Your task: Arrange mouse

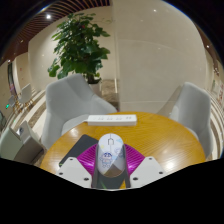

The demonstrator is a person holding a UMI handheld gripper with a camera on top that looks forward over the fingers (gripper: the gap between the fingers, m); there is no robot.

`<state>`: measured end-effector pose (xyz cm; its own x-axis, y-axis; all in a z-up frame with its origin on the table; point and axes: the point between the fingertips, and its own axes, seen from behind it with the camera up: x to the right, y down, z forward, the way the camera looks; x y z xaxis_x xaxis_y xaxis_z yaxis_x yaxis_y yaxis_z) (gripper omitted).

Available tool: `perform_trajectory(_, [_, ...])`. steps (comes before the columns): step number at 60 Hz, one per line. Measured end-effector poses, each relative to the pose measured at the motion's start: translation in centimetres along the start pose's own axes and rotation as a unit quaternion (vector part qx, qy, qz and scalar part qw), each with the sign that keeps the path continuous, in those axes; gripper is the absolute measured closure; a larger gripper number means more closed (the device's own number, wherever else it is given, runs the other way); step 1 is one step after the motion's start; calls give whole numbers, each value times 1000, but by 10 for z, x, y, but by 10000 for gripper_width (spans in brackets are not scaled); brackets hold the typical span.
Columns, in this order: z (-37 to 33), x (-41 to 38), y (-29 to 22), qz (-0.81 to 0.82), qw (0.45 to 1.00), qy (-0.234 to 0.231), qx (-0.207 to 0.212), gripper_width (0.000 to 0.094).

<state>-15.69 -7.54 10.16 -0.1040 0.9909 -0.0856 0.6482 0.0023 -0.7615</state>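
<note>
A white computer mouse (111,153) with a printed pattern on its back sits between my gripper's (111,160) two fingers. Both magenta pads (86,157) press against its sides, so the gripper is shut on it. The mouse points away from me, over the round wooden table (150,130). Whether it rests on the table or is lifted off it I cannot tell.
A white power strip (111,120) lies at the table's far edge. Two light grey armchairs stand behind the table, one on the left (68,100) and one on the right (190,105). A large potted plant (82,45) stands beyond them. A dark object (68,158) lies on the table's left.
</note>
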Motion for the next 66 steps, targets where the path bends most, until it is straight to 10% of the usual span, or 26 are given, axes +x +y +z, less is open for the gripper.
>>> perform_trajectory(21, [73, -60, 104, -42, 996, 16, -75, 494])
perform_trajectory(25, [75, -62, 102, -49, 996, 16, -70, 427])
perform_trajectory(31, [68, -59, 102, -51, 996, 21, -77, 49])
perform_trajectory(66, [-199, 15, 191, -22, 987, 38, -155, 76])
